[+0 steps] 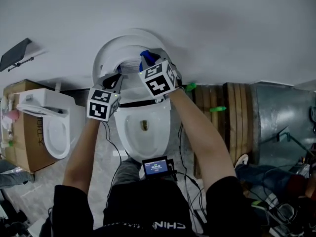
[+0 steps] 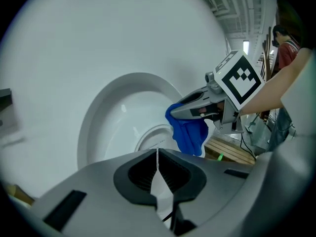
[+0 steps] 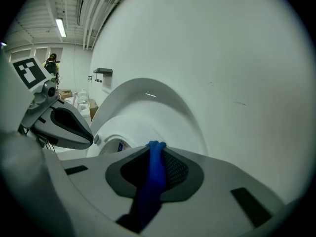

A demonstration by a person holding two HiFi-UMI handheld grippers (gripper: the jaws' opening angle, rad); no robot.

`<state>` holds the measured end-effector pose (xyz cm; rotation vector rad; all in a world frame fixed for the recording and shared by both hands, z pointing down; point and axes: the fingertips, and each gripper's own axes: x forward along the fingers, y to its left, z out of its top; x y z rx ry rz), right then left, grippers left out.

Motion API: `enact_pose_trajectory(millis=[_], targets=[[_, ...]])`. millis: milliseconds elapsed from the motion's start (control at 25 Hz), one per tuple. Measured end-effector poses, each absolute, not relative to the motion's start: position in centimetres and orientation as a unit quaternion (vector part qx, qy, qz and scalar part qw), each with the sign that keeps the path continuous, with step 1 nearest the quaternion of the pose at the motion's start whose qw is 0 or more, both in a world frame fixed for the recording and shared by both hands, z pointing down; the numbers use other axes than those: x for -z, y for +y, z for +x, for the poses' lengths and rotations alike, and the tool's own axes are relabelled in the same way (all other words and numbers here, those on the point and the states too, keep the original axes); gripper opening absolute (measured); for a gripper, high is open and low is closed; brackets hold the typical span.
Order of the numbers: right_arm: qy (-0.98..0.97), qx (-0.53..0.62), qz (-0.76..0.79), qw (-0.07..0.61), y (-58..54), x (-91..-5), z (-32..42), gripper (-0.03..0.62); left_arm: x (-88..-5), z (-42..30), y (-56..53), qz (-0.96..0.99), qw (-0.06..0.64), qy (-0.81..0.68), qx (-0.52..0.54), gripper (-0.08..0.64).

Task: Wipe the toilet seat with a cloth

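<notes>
A workshop or test hall, not a home bathroom.

A toilet [image 1: 160, 132] stands unplumbed against a bare white wall [image 1: 232, 28], and a second toilet [image 1: 54, 127] sits beside a cardboard box [image 1: 24, 152]. Stacked wooden planks [image 1: 237, 117], a metal sheet [image 1: 281, 117] and loose cables [image 1: 291, 211] crowd the floor to the right. The right gripper view shows an open industrial ceiling with bare pipes [image 3: 89, 9] and a strip light [image 3: 61, 27].

The right gripper [image 1: 150, 63] hides most of the blue cloth [image 1: 145, 58]; at nine o'clock, a second toilet [image 1: 52, 127] partly covers a cardboard box [image 1: 22, 152].
</notes>
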<state>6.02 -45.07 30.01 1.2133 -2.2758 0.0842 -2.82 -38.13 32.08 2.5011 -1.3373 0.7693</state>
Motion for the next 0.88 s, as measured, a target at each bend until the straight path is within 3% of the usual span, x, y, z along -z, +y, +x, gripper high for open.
enact_pose_trajectory(millis=[520,880], targets=[[-0.855,-0.006,0.433,0.286,-45.7,-28.4,-2.6,0.058,-29.3,-6.8,-38.1,0.850,0.109,-0.450,-0.250,0.021],[-0.858,-0.053,0.425,0.285,-44.1,-28.0,-3.2,0.058,-27.8,-8.8,-36.3,0.846,0.129,-0.457,-0.243,0.021]])
